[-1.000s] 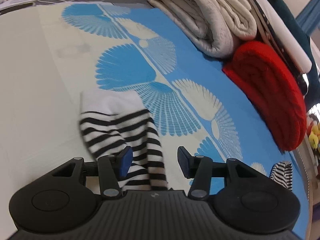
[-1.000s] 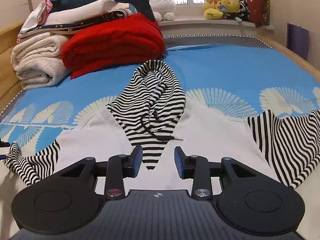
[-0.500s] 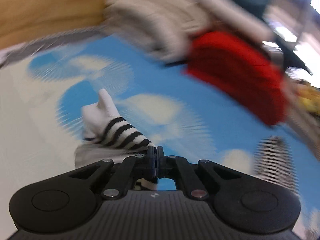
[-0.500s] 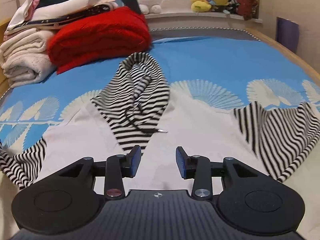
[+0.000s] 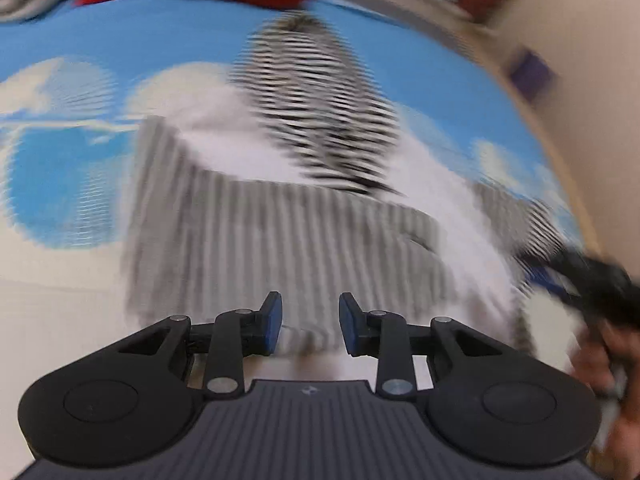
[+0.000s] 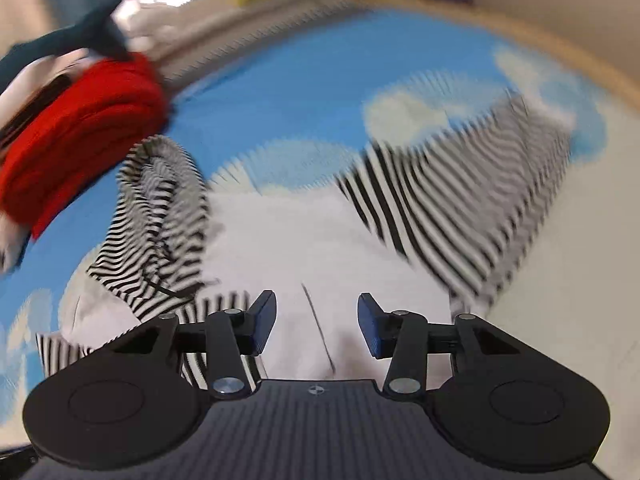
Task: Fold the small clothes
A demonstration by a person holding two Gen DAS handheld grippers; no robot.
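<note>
Left gripper [image 5: 310, 326]: jaws parted, nothing held, poised above a striped sleeve [image 5: 280, 248] that lies folded across the white body of the hooded top [image 5: 224, 136], with the striped hood [image 5: 320, 104] straight ahead and the right gripper, blurred, at the far right edge. Right gripper [image 6: 316, 326]: jaws wide apart and empty over the white body, the hood [image 6: 160, 208] ahead-left, the other striped sleeve [image 6: 452, 200] spread out ahead-right. Beyond the garment lie the blue patterned bedsheet [image 6: 320, 92] and, far left, a red folded blanket [image 6: 80, 128]; both views are motion-blurred.
</note>
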